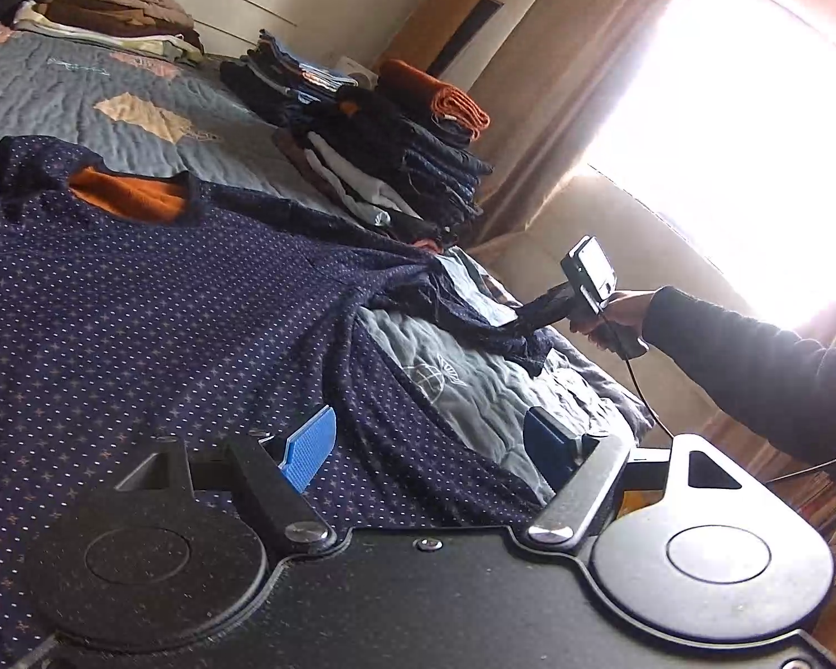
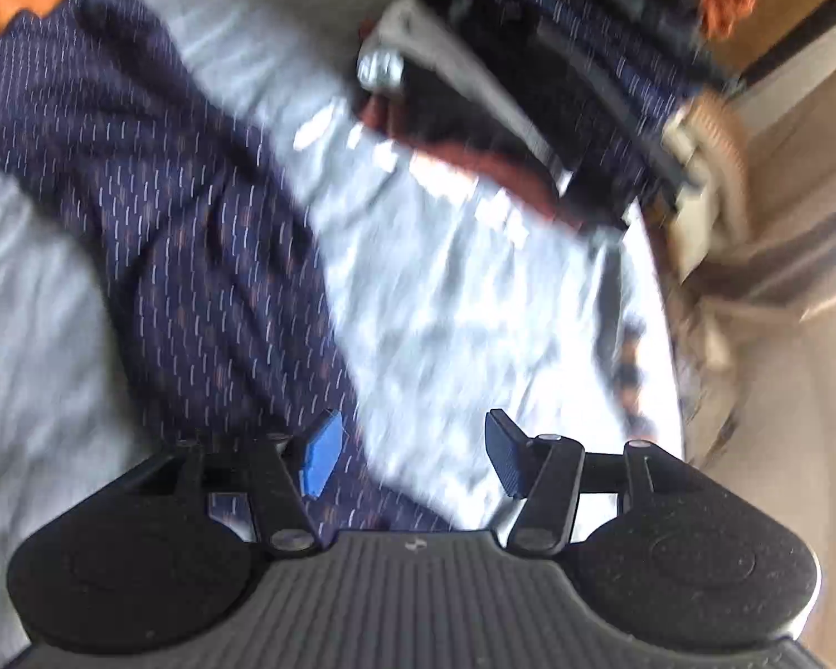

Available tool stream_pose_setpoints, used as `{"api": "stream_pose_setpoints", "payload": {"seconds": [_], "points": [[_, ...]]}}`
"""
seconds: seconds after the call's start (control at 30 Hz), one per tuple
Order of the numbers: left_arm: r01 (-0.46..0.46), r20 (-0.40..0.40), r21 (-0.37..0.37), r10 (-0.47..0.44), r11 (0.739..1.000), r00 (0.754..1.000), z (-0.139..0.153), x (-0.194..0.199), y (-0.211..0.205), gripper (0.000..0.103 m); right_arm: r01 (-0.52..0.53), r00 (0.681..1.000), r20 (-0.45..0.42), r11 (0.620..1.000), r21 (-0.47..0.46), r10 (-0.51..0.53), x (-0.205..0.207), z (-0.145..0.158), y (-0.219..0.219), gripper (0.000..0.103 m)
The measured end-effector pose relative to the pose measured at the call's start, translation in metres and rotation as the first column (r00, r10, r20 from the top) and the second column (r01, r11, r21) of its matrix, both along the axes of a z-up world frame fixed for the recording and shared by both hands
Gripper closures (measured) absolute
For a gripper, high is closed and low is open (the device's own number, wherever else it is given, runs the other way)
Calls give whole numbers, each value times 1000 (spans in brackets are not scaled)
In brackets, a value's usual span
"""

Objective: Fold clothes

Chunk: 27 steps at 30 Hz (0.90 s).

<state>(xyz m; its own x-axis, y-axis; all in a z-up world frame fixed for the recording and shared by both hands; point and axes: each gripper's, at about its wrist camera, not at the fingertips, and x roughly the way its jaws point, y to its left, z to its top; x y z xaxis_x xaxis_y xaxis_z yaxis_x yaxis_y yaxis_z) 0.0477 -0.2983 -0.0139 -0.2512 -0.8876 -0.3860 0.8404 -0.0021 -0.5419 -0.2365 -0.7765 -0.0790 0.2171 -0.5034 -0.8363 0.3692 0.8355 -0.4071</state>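
- Progress looks early on this garment: the dotted navy sweater (image 1: 139, 301) lies spread flat on the grey quilt (image 1: 56, 95), orange lining showing at its neck, and no fold is visible in it yet.
- Folded stacks (image 1: 395, 167) sit beyond the sweater, ahead and to the right of the left gripper (image 1: 429, 446), so earlier pieces seem finished.
- Left gripper hangs low over the sweater's body with its jaws wide apart and nothing between them; fabric lies under its near-side finger, quilt under the other.
- Right gripper (image 2: 412, 457), seen blurred in its own view, has its jaws parted, with no pad pressing on cloth.
- Sleeve (image 1: 474, 306) stretches out from the sweater's body toward the right gripper; from the left wrist view its end seems to hang at that tool's tip, though I cannot tell whether they touch.
- Remaining, by my judgement: bring both sleeves in, fold the body, then stack it.
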Motion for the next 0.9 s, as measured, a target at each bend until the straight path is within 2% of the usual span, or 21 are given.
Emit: {"api": "stream_pose_setpoints", "payload": {"seconds": [0.07, 0.13, 0.37, 0.47, 0.7, 0.77, 0.8, 0.83, 0.9], "points": [[5, -6, -5, -6, 1000, 1000, 1, -4, -3, 30, -8, 1000, -25, 999, 50, 9, -5, -13, 1, 46], [11, -10, -10, -11, 1000, 1000, 3, -7, -6, 30, -22, 1000, -16, 998, 56, 23, -8, -17, 5, 46], [-18, 19, 9, 18, 1000, 1000, 4, -9, -9, 30, -116, 992, 54, 992, 53, 113, -13, 13, 19, 46], [-33, 24, 26, 32, 999, 999, 3, -9, -10, 30, -154, 988, 25, 986, 58, 153, -10, 14, 26, 45], [-75, 62, 75, 70, 994, 996, -3, -9, -17, 30, -182, 983, -10, 980, 82, 183, -5, -6, 35, 46], [-89, 71, 94, 83, 992, 994, -5, -9, -18, 30, -183, 983, -10, 979, 90, 185, -4, -10, 35, 55], [-96, 71, 98, 89, 991, 993, -5, -8, -18, 30, -184, 983, -10, 978, 95, 186, -3, -11, 36, 74], [-102, 70, 100, 95, 990, 993, -4, -8, -18, 30, -192, 981, -9, 977, 89, 193, -3, -12, 37, 100], [-107, 74, 98, 100, 989, 992, -3, -9, -18, 30, -209, 977, -34, 978, 21, 210, -1, -14, 41, 103]]}}
